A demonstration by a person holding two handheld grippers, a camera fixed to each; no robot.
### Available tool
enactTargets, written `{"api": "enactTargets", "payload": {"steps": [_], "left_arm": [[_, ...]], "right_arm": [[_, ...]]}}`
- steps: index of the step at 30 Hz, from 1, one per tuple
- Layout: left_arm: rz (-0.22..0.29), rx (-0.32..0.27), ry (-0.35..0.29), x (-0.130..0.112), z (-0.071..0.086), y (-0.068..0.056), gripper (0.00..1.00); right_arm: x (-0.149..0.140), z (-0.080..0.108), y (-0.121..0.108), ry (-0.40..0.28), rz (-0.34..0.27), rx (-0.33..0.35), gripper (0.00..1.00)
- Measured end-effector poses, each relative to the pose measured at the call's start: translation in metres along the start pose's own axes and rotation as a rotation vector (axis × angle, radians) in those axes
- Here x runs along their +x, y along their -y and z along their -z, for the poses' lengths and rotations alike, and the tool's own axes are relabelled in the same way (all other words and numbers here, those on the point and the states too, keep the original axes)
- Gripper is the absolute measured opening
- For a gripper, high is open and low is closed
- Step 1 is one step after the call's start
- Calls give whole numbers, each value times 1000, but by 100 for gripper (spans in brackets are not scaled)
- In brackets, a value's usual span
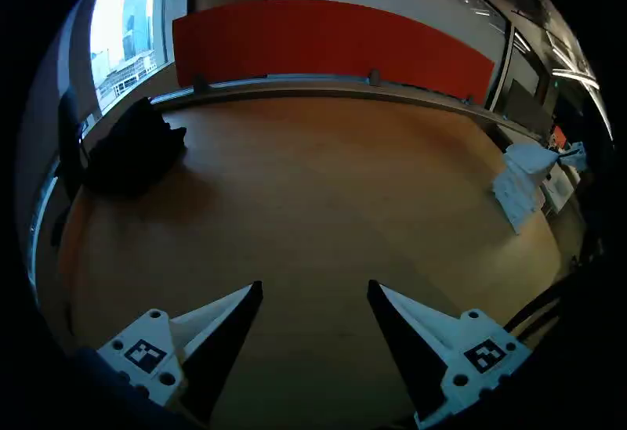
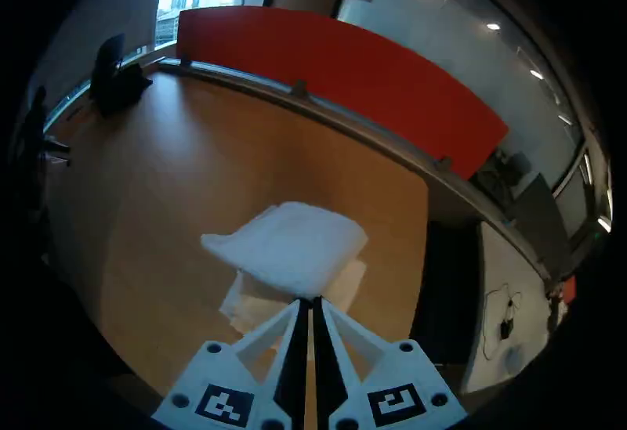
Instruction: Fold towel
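The towel [image 2: 286, 246] is being pinched at its near edge by the right tool [image 2: 311, 301], whose fingers are being pressed almost together on the raised upper layer. The left tool [image 1: 313, 283] is being held spread and empty, well apart from the towel. With only one edge being gripped, the soft white cloth is probably being left free to sag or slip out, and the lower layer beneath it could be dragged askew, spoiling the fold. The towel is being seen as thick, matte and rumpled, its lifted flap being rounded into a puffy hump. Beyond the towel, the smooth wooden worktop [image 2: 196, 156] is being bounded by a flat red partition [image 2: 353, 70].
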State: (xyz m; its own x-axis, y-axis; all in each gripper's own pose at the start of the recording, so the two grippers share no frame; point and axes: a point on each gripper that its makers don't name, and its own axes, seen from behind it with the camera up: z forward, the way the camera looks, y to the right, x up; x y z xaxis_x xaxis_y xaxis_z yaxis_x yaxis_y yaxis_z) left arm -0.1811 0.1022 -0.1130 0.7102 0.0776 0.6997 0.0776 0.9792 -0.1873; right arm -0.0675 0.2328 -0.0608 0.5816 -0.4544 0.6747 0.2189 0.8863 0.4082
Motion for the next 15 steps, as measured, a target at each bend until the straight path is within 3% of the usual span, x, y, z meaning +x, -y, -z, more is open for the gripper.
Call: {"api": "enactTargets", "payload": {"steps": [15], "left_arm": [[-15, 10, 7, -4, 4, 0, 100]], "right_arm": [[-70, -19, -13, 118, -82, -29, 4]]}}
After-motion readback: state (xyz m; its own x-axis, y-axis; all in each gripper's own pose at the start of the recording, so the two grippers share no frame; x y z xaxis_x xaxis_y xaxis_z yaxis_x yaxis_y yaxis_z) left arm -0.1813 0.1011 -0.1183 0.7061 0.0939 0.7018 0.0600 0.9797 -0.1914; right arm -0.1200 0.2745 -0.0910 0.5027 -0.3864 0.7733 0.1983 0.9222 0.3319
